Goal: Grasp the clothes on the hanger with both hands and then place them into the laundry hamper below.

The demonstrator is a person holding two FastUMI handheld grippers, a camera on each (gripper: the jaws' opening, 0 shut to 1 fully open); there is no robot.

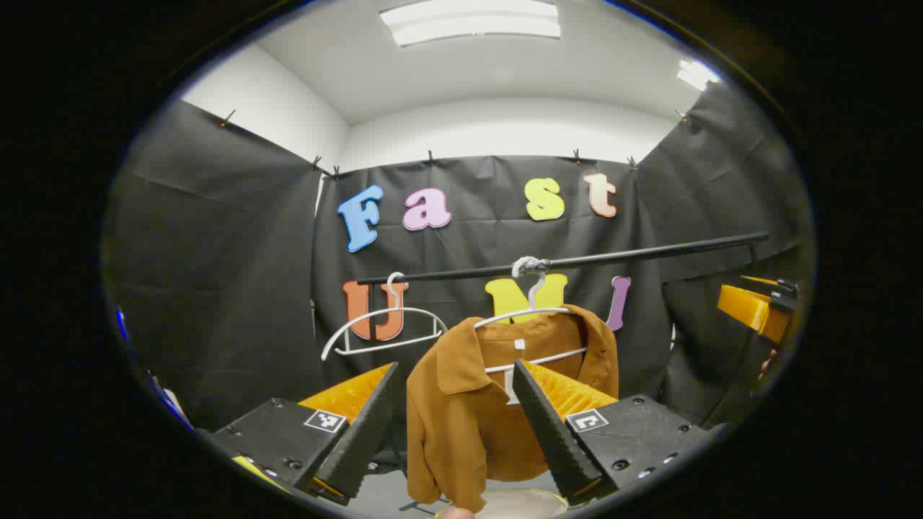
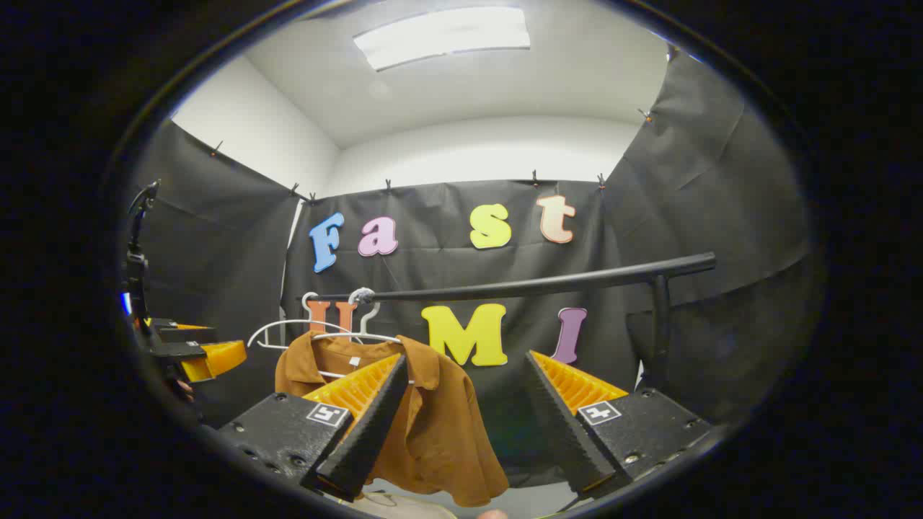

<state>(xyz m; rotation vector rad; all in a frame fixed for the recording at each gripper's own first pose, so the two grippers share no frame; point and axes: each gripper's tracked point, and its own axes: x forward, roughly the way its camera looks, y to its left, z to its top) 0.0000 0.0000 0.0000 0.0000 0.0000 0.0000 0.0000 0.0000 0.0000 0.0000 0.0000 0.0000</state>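
Note:
A brown collared shirt (image 1: 461, 432) hangs on a white hanger (image 1: 530, 313) from a black rail (image 1: 634, 254). In the left gripper view my left gripper (image 1: 456, 365) is open, its fingers standing wide on either side of the shirt's front, with the shirt just beyond them. The pale rim of the hamper (image 1: 523, 503) peeks out under the shirt. In the right gripper view my right gripper (image 2: 467, 357) is open too, and the shirt (image 2: 440, 432) hangs behind its left finger (image 2: 368, 425). The right gripper (image 1: 757, 310) sits at the right edge of the left gripper view.
An empty white hanger (image 1: 382, 328) hangs on the rail left of the shirt. The rail (image 2: 541, 285) rests on a black upright post (image 2: 660, 324) at the right. The left gripper (image 2: 195, 353) and its handle sit at the left edge of the right gripper view.

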